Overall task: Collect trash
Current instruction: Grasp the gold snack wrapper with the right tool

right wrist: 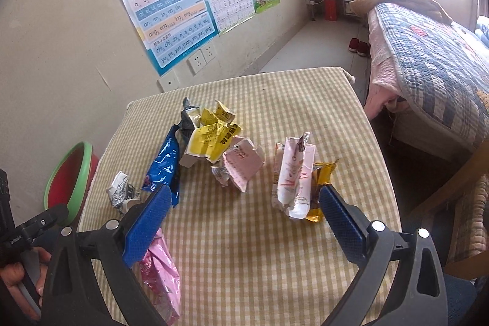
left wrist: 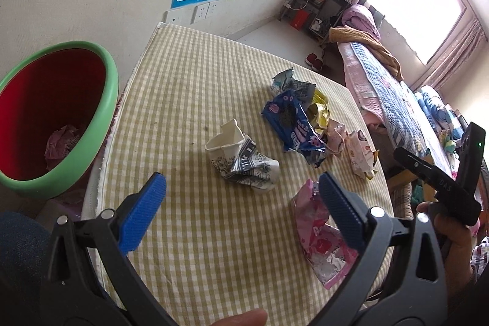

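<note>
While both grippers hover with jaws spread wide and nothing between them, the round red bin with a green rim (left wrist: 58,112) stands off the table's edge, far to the left of the left gripper (left wrist: 241,203), with one pinkish crumpled scrap already at its bottom. Ahead of that gripper and slightly left of centre lies the crushed white paper cup with black print (left wrist: 244,159), its long axis slanting away to the right; this looks the nearest pick for the left hand. Just beside its right pad sits the flat pink foil wrapper (left wrist: 318,234), partly hidden behind the finger. Further right, the blue crinkled snack bag (left wrist: 293,124) leans against a yellow wrapper. The right gripper (right wrist: 244,219) faces the upright white-and-pink packet (right wrist: 293,176), ahead and right, touching a gold wrapper half hidden behind it. All rests on the yellow checked tablecloth (right wrist: 244,265). The printing on the packets is too creased to read.
</note>
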